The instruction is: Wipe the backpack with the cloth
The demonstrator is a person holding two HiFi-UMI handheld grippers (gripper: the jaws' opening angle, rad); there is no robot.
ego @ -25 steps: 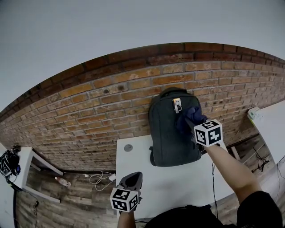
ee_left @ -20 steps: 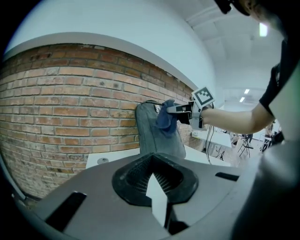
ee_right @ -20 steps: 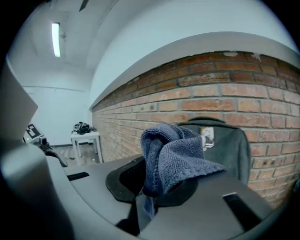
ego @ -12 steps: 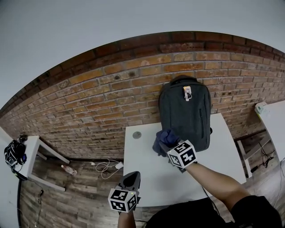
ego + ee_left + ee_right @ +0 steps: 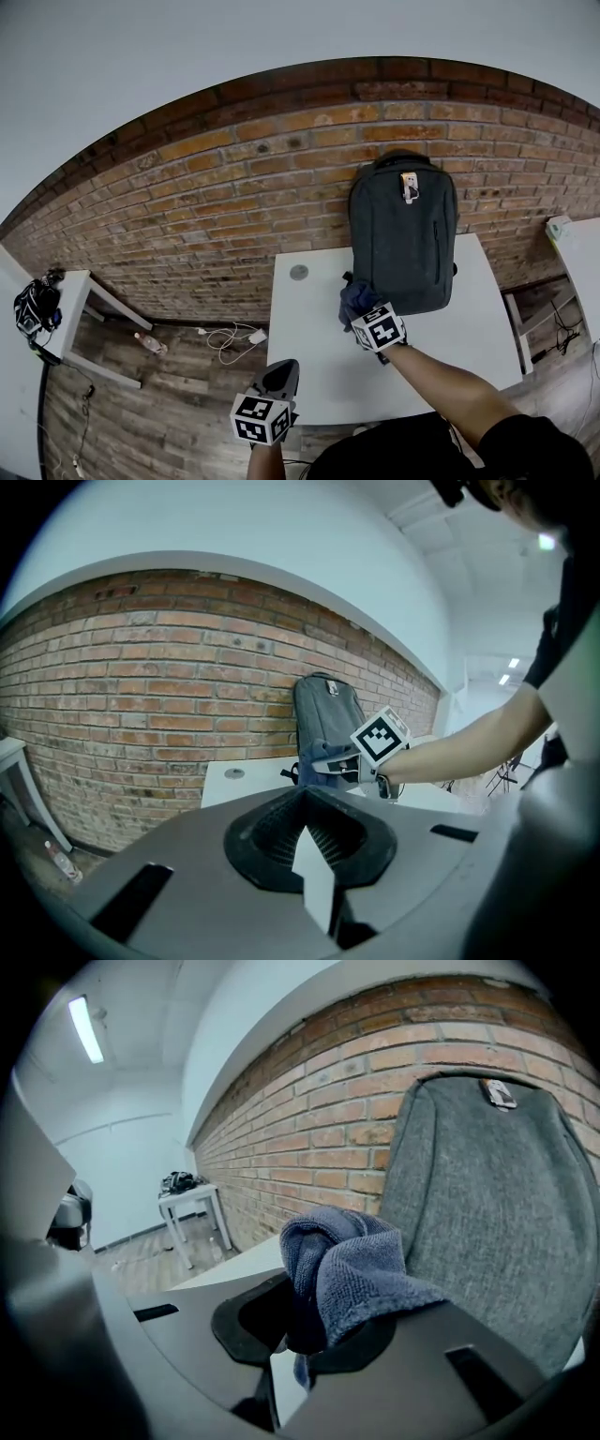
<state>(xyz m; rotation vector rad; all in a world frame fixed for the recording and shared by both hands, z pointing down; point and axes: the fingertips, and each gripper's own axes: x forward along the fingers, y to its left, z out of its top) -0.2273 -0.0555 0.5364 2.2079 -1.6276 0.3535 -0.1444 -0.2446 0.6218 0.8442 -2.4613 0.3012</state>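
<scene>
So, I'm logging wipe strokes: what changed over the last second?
The right gripper, still shut on the blue-grey terry cloth, swept down and left across the dark grey fabric backpack, from its upper part to its lower left corner. The left gripper stayed shut and empty by the white table.

In the head view the right gripper's (image 5: 365, 316) jaws lay out of sight under the cloth (image 5: 354, 298), which also hid the backpack's (image 5: 403, 244) lower left corner. The tag (image 5: 409, 186) near the backpack's top was too small to read. So was the round mark (image 5: 299, 272) on the table (image 5: 309, 347). The person's torso (image 5: 394, 452) hid the table's near edge. The right gripper view cut the backpack off at its right edge. The dark bundle (image 5: 36, 307) on the side table (image 5: 77, 289) was too small to tell.
</scene>
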